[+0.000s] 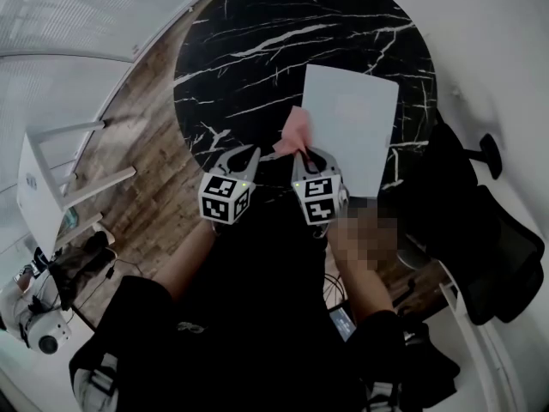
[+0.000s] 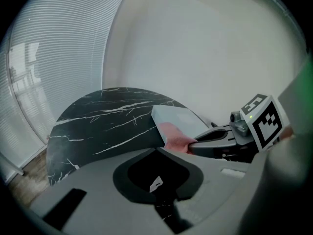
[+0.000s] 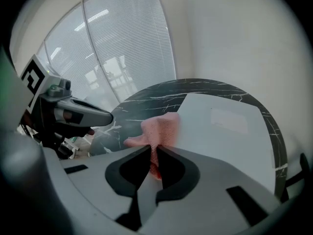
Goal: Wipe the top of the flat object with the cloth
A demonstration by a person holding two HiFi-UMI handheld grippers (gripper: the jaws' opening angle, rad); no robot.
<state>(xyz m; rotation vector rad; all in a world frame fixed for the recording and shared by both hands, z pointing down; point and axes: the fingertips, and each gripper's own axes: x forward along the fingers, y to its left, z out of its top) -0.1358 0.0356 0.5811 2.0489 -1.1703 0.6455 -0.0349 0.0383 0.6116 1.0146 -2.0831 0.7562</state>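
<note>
A round black marble bench [image 1: 257,41] with white veins carries a flat pale grey rectangular panel [image 1: 356,118] on its right half, close to the near rim. A pink woven cloth [image 1: 296,131] sits at the panel's near left corner. It is bunched, with part of it over the panel's edge and part over the dark stone.

The right gripper [image 1: 303,153] pinches this cloth. In the right gripper view its jaws are drawn in on a fold of the pink cloth [image 3: 159,129], which rises between them at the gripper's tip [image 3: 152,151]. The grey panel [image 3: 230,131] spreads out to the right beyond.

The left gripper [image 1: 238,156] hangs just beside the right one, over the bench's near rim. In the left gripper view its jaws [image 2: 156,152] meet at the tips with nothing between them, and the veined stone [image 2: 107,121] shows through the hollow behind. The same view shows the right gripper [image 2: 215,136] reaching to the cloth [image 2: 173,133] at the panel's corner [image 2: 181,116].

A black office chair [image 1: 489,239] stands to the right of the bench on a wooden floor [image 1: 146,144].
</note>
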